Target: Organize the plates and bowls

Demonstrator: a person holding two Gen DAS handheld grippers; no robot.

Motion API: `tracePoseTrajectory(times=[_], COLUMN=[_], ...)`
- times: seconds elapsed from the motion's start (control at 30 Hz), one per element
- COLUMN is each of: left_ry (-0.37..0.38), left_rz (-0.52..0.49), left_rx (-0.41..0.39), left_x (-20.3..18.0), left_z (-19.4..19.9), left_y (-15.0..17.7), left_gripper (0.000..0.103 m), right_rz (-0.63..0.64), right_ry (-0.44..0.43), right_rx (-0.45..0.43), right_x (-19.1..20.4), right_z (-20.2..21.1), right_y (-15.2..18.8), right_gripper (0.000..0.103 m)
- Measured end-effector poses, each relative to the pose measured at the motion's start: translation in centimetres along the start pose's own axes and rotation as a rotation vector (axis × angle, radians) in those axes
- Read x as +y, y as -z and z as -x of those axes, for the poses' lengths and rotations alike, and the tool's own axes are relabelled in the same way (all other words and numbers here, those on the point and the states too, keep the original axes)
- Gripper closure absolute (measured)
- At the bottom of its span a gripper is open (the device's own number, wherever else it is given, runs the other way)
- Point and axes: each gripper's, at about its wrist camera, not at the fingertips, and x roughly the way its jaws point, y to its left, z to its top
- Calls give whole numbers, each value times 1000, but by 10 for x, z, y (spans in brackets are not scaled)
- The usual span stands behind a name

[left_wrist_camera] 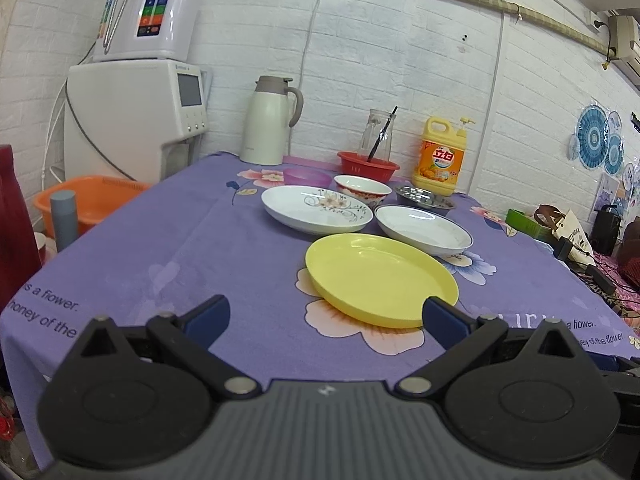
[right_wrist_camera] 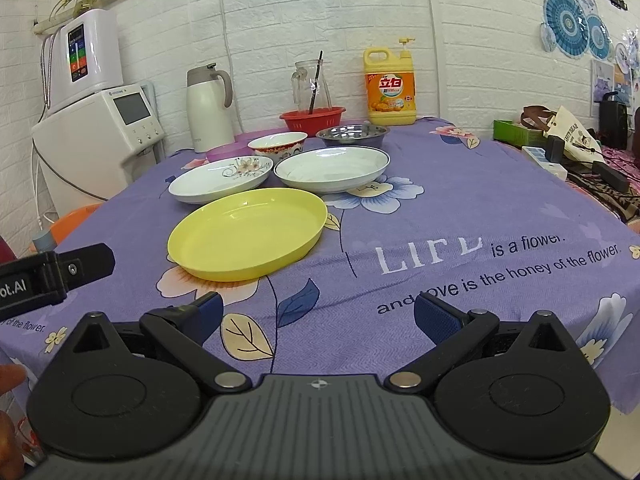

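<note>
The left tool (left_wrist_camera: 326, 318) is wide open and holds nothing. The right tool (right_wrist_camera: 319, 314) is wide open too, and it is empty. Both hang low over the near edge of the desk (right_wrist_camera: 460, 208), which has a purple flower cloth on it. In the right view the left tool shows at 9 o'clock as a black bar.

No dish looks moved yet, so I think the job is just at its start. The tools are only lining up with the dishes.

The yellow plate (left_wrist_camera: 380, 278) is the nearest dish. In the left view it sits at 1 o'clock from the tool, and its near rim is just beside the right finger. In the right view it is at 11 o'clock. Behind it lie two white plates side by side: the flower plate (left_wrist_camera: 316, 208) on the left and the blue-rim plate (left_wrist_camera: 424, 229) on the right. The three plates are very near each other, and I cannot tell if their rims touch. Farther back are the red-rim bowl (left_wrist_camera: 362, 190), the steel bowl (left_wrist_camera: 424, 198) and a small purple bowl (left_wrist_camera: 306, 176).

All the dishes sit flat with their open side up. They are round, so they have no long side. A tool can come at a rim from any way.

Next, I think a tool should pinch the thin near rim of the yellow plate. It needs to go low and level. Then the plates could stack together, and the bowls together. The plates look smooth, so one may slip.
</note>
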Motion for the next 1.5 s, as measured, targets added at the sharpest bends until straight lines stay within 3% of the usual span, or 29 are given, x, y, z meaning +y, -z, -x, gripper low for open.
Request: tracePoseTrajectory(times=[1.5], left_ry=[-2], left_rz=[-14], left_rx=[9], left_x=[-1], left_z=[-2], left_y=[4], left_gripper=[1], right_rz=[-23], right_ry=[-8], right_rx=[-4], right_x=[-3], right_z=[-1], right_y=[4], right_gripper=[0])
